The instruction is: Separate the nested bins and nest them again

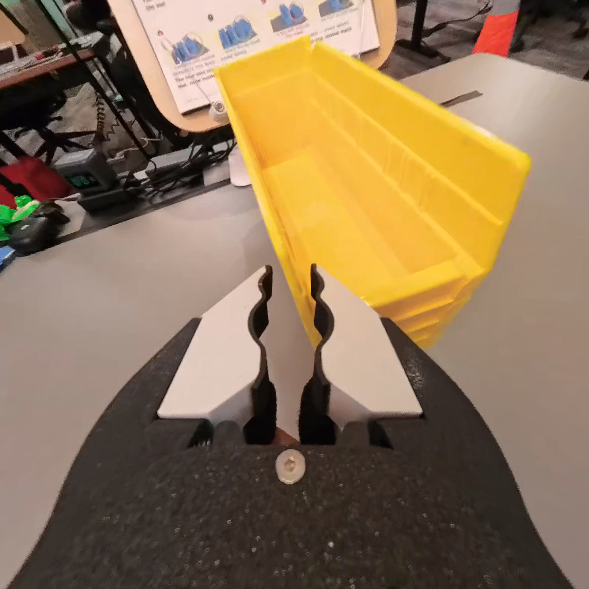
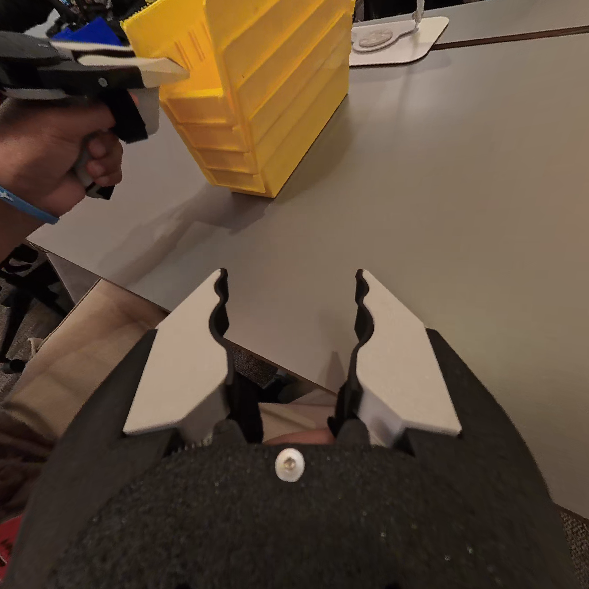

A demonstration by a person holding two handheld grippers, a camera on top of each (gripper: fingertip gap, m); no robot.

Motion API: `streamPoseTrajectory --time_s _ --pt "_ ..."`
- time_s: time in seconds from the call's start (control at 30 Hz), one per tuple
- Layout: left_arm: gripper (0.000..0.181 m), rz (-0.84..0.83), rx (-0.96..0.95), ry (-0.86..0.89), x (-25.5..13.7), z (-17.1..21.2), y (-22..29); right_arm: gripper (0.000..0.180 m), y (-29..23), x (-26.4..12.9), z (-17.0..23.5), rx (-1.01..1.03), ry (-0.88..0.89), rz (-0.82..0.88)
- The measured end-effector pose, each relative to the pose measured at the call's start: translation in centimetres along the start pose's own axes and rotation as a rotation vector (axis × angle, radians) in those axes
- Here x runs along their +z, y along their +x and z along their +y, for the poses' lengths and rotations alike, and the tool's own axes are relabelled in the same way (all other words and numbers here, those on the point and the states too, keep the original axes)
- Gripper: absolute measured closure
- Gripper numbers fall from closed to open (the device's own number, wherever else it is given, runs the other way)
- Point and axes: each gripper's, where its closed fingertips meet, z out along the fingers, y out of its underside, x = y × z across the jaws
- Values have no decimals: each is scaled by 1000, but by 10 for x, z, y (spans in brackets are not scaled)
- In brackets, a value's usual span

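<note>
While the right gripper (image 2: pixel 291 272) hangs over the near edge of the grey worktop (image 2: pixel 446 191), its jaws are wide apart and hold nothing. It is well apart from the bins. Further in and to the left, a hand (image 2: pixel 54 159) grips the handle of the left gripper (image 1: pixel 292 267), which points level at the stack. Its jaws are narrow and pinch the long side wall of the top bin (image 1: pixel 350 191) near its front corner. That bin is yellow, long, empty and open side up. It sits tilted and partly raised out of the stack of yellow bins (image 2: pixel 236 159). The stack rests on the worktop near the left edge, with several stepped bin fronts showing under the top one, all nested. I can't tell if the top bin is fully free of the one below. Behind the stack, a board with a printed sheet (image 1: pixel 255 38) stands off the worktop. A flat white mat (image 2: pixel 398 41) lies at the far side.
</note>
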Motion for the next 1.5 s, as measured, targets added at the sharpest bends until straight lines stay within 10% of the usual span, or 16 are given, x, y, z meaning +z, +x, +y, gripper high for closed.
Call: streamPoseTrajectory --time_s 0.43,0.9,1.17,1.5 --pt "140 78 28 -144 -90 103 12 99 -3 9 4 -8 -32 7" --pt "104 216 -145 -238 -75 115 -4 98 -8 28 2 -78 -48 44" --pt "79 342 -97 -258 -64 -13 -9 99 -12 12 -8 -128 15 46" --pt "49 84 -80 -682 73 -110 -14 100 -15 15 -14 -71 19 -12"
